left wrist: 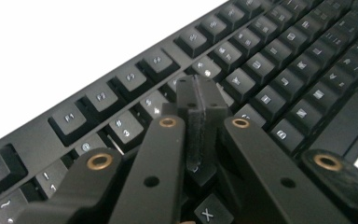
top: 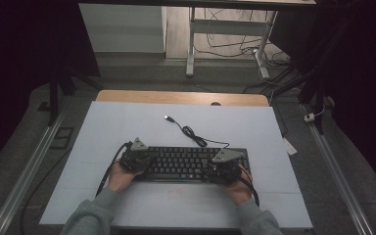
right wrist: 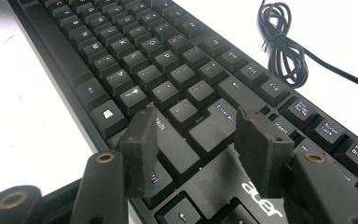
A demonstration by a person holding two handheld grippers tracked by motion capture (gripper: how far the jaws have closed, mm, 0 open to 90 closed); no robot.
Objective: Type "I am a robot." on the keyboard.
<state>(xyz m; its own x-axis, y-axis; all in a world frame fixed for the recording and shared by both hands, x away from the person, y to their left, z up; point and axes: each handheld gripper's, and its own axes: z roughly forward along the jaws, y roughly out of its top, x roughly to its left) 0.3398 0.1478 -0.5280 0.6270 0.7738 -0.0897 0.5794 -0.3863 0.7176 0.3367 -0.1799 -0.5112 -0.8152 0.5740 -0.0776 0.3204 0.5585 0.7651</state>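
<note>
Broad pale counter [top: 127,122], wooden strip along its far edge, grey floor and dark legs of other furniture beyond. Black keyboard [top: 186,164] flat on the near middle of the counter, long side running left to right, white legends on the keys (brand lettering near the arrow keys in the right gripper view). Person's grey sleeves [top: 90,215] entering from the near edge, one hand at each end of the keyboard. Left tongs [left wrist: 198,100] over the keyboard's left end, jaws pressed together with nothing between them, tips low above the number row just below the function keys; touching a key or merely hovering, impossible to tell. Right tongs [right wrist: 198,128] over the keyboard's right end, jaws apart, spread above the shift and enter keys, nothing gripped. Grey three-cornered plates topping both grippers in the high view, black leads trailing back toward the sleeves. Keyboard cable [top: 196,137] leaving the far edge near the right end, bunched in a small tied coil just beyond the keys, then running on toward the far left. Small plug [top: 168,118] at its free end, lying loose on the bare counter, well apart from the keyboard.
</note>
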